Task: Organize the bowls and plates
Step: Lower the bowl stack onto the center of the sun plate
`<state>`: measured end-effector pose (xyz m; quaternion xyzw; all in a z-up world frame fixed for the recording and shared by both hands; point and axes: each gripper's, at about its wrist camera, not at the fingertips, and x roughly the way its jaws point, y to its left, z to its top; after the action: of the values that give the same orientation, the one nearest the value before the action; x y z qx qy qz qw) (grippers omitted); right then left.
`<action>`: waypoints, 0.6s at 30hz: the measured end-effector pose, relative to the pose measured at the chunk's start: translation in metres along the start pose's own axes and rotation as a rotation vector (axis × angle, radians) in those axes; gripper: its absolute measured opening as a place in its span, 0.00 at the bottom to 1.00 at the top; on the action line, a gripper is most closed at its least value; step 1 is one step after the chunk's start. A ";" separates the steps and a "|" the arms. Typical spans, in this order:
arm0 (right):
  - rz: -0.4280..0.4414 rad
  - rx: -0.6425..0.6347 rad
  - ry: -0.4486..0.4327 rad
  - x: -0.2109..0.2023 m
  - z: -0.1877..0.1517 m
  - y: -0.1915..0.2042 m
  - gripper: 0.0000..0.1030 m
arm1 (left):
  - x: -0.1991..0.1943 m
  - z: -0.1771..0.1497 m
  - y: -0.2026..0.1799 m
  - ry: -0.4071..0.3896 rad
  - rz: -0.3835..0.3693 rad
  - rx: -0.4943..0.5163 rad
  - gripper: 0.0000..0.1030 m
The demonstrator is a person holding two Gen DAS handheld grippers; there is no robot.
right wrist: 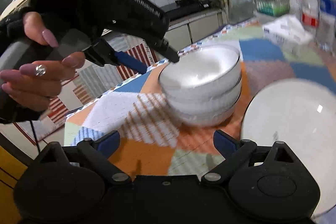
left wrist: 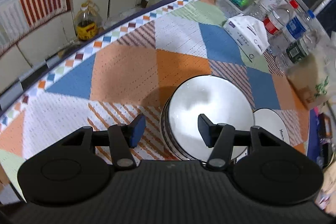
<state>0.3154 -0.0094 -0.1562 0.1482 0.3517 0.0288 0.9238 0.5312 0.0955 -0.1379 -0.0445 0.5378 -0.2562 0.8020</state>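
White bowls point(right wrist: 201, 85), stacked, dark-rimmed

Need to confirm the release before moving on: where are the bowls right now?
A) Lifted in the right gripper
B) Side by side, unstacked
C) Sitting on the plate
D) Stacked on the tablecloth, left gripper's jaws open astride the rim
D: the bowls sit nested on the tablecloth beside the plate, with the left gripper open around the near rim.
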 end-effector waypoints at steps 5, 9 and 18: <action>-0.096 0.015 -0.034 0.023 -0.023 0.015 0.94 | 0.023 -0.004 0.018 0.023 -0.027 -0.047 0.53; -0.231 -0.013 -0.064 0.047 -0.032 0.026 0.92 | 0.037 -0.001 0.024 0.045 -0.095 -0.040 0.53; -0.470 -0.233 -0.147 0.058 -0.029 0.042 0.90 | 0.054 0.004 0.024 0.070 -0.165 -0.012 0.52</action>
<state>0.3421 0.0470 -0.2015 -0.0430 0.3027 -0.1570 0.9391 0.5587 0.0906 -0.1895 -0.0846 0.5615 -0.3196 0.7585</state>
